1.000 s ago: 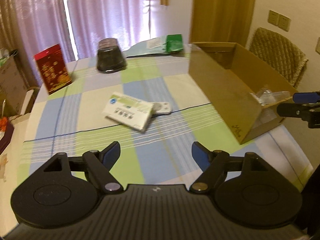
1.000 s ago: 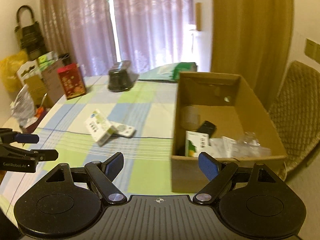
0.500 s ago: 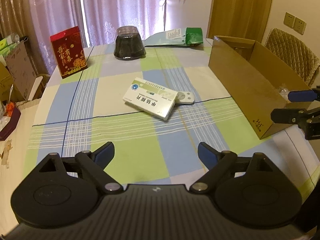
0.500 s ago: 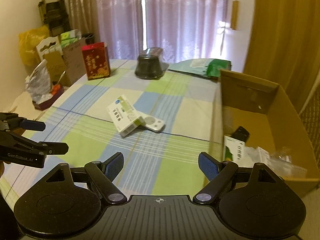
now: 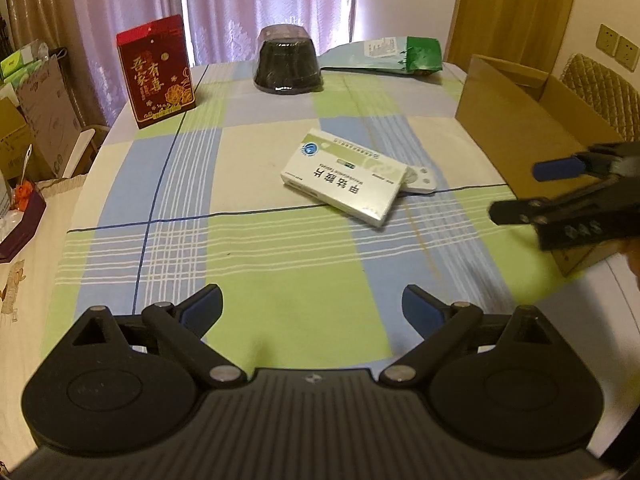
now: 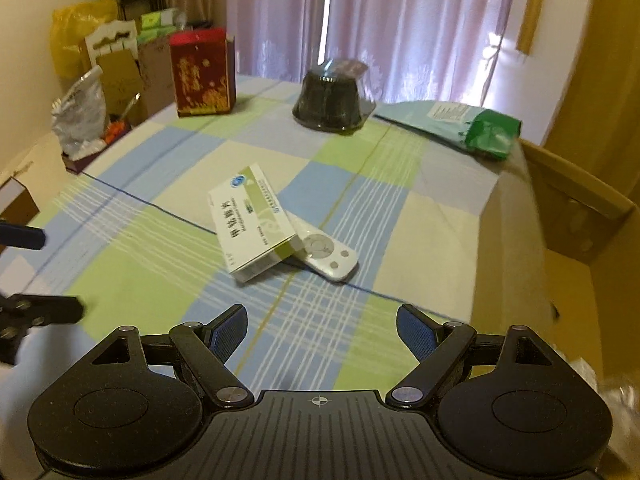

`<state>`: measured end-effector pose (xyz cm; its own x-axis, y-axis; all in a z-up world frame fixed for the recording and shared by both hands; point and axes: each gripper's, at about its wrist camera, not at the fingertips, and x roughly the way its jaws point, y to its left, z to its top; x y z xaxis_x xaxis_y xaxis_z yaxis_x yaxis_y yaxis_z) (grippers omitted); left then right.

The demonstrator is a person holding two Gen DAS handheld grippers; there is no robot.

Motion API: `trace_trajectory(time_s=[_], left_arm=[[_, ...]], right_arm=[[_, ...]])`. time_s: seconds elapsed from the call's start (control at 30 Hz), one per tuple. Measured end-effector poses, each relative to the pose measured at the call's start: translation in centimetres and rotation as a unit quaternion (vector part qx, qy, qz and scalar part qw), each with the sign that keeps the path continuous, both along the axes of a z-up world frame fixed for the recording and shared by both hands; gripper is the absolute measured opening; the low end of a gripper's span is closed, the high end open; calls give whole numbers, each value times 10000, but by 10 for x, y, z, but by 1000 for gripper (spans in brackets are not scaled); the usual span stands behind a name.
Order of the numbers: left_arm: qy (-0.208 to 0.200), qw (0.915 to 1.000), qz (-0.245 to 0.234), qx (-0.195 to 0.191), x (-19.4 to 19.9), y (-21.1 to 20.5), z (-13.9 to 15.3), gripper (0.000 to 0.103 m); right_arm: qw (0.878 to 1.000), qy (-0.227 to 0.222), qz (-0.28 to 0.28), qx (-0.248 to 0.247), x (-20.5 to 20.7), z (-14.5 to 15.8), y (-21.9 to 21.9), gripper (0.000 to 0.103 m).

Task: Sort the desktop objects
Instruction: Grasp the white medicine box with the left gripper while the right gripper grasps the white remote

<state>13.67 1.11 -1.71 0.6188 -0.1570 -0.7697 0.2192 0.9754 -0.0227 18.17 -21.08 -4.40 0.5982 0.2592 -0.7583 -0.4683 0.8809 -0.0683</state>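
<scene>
Two grippers hover over a checked tablecloth, each with fingers spread wide and holding nothing: the left gripper and the right gripper. A white medicine box lies mid-table, overlapping a small white remote. A cardboard box stands at the right edge.

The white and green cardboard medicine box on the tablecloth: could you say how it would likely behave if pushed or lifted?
The white and green cardboard medicine box probably feels light and fairly stiff. One end rests on the small white remote control, so a push may drag that along.
</scene>
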Motion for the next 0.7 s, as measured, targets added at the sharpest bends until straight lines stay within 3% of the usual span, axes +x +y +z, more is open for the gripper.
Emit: trace_trajectory(time_s=[0.37,0.57,0.6,0.63,0.7], left_arm=[[1,9999,129,26,34,9,-24,94],[70,9996,242,-83,39,14,-34,94],[86,9996,260,-91,39,15,-35,94],[102,9995,271,-95,39,16,-36,94],[124,9995,280,-88,39,18,-38,94]], right_arm=[[9912,86,803,-1051,70,-54,37,84],[9844,120,1396,-1065,93,-67,44,84],[9841,165,1440,-1022,97,-69,44,80],[9836,259,1491,-984,101,-71,44,70],[9849,444,1454,-829,106,-72,44,65]])
